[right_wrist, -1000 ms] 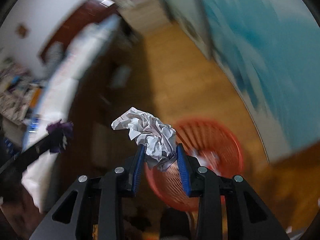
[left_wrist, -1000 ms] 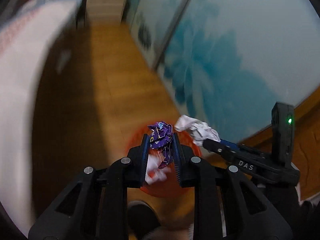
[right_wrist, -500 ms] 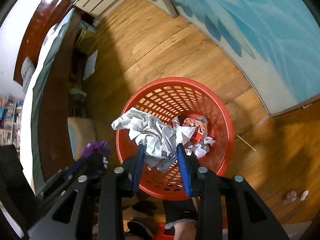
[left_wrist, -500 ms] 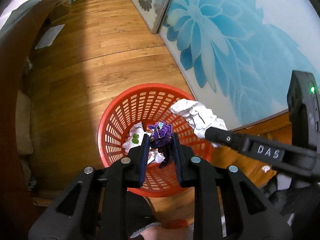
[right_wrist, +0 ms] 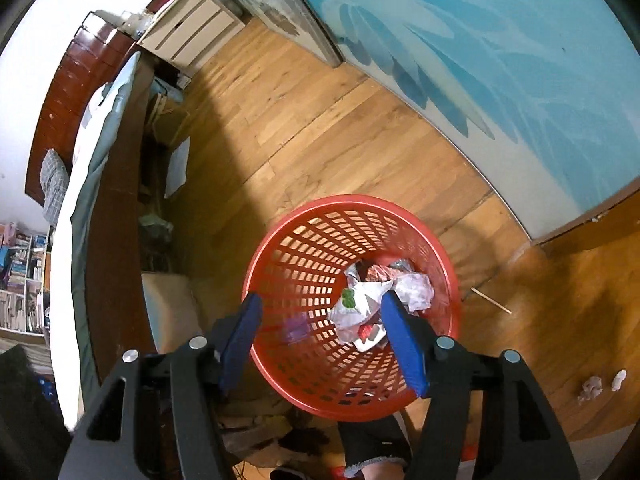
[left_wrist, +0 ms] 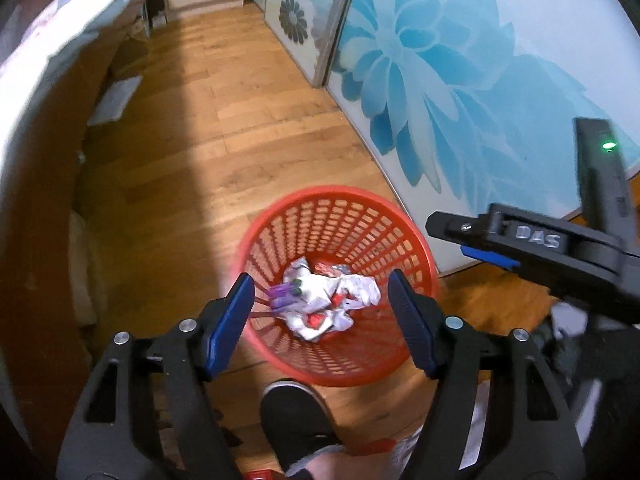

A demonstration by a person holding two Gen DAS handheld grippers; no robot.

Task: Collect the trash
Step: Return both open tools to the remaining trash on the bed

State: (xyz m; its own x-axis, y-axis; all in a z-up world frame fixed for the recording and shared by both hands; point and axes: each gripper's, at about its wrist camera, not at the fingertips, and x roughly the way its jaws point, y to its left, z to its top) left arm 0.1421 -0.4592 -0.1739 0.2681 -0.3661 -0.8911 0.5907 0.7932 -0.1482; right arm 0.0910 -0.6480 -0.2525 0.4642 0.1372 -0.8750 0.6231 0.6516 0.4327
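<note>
A red mesh basket [left_wrist: 335, 193] [right_wrist: 347, 200] stands on the wooden floor right below both grippers. My left gripper [left_wrist: 324, 314] hangs over it with its jaws opening and nothing between the pads. A purple wrapper [left_wrist: 283, 294] [right_wrist: 296, 327] shows blurred inside the basket near its left wall. My right gripper [right_wrist: 322, 320] also hovers above the basket, jaws opening and empty; it reaches in from the right as the right gripper [left_wrist: 448, 238] in the left wrist view. Crumpled white paper [left_wrist: 362, 288] [right_wrist: 416, 290] lies among other trash at the basket's bottom.
A bed [left_wrist: 60, 40] [right_wrist: 92, 160] with a dark wooden frame runs along the left. A sliding door with a blue flower [left_wrist: 440, 80] lines the right. Small scraps [right_wrist: 592, 386] and a thin stick [right_wrist: 490, 300] lie on the floor. A person's foot [left_wrist: 296, 420] is beside the basket.
Both grippers sank over the basket and opened. The purple wrapper left the left gripper and the white paper left the right one; both are now in the basket.
</note>
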